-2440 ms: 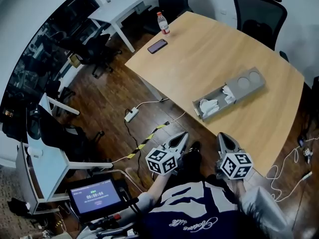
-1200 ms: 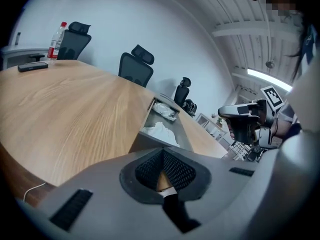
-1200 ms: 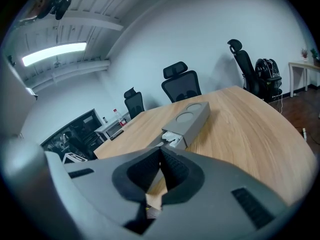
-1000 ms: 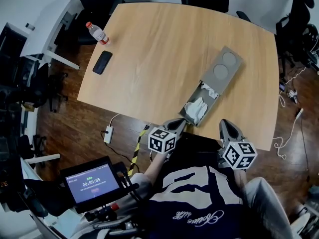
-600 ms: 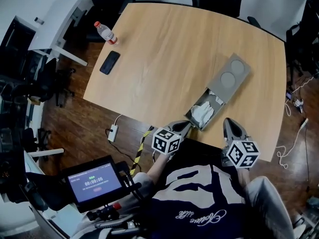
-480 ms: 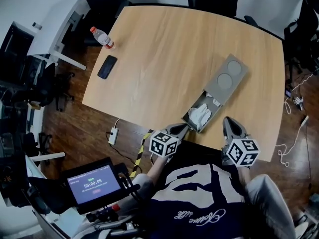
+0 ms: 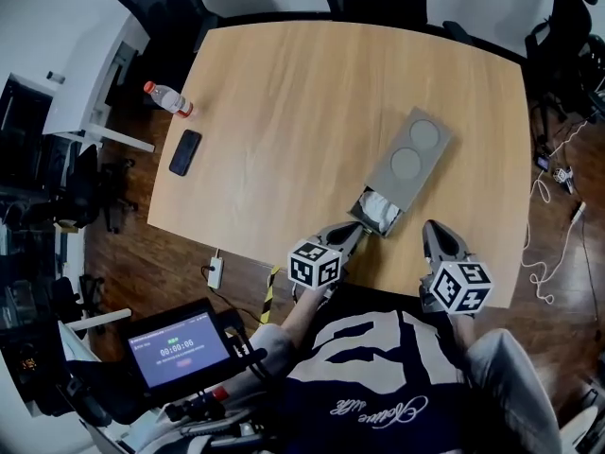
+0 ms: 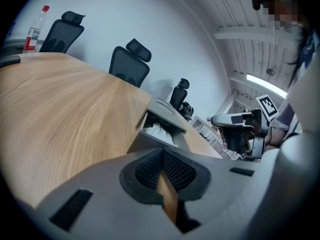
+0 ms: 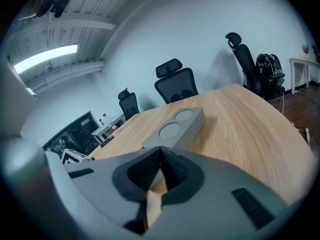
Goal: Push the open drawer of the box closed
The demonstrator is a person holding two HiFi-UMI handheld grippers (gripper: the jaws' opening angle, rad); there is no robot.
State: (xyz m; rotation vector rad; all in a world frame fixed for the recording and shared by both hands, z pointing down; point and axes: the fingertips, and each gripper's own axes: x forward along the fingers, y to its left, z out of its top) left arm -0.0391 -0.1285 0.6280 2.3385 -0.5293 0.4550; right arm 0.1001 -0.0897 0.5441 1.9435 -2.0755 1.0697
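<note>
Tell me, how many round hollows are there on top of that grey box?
2. One round hollow lies near the far end of the grey box; the other sits beside it, toward the open drawer. None seems hidden.

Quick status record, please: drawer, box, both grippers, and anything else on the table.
drawer: partly open, white cloth inside
box: grey, two round recesses on top, on the table
left gripper: shut, empty, tips at the drawer front
right gripper: shut, empty, right of the drawer, apart from the box
other: bottle and phone near the table's left edge
</note>
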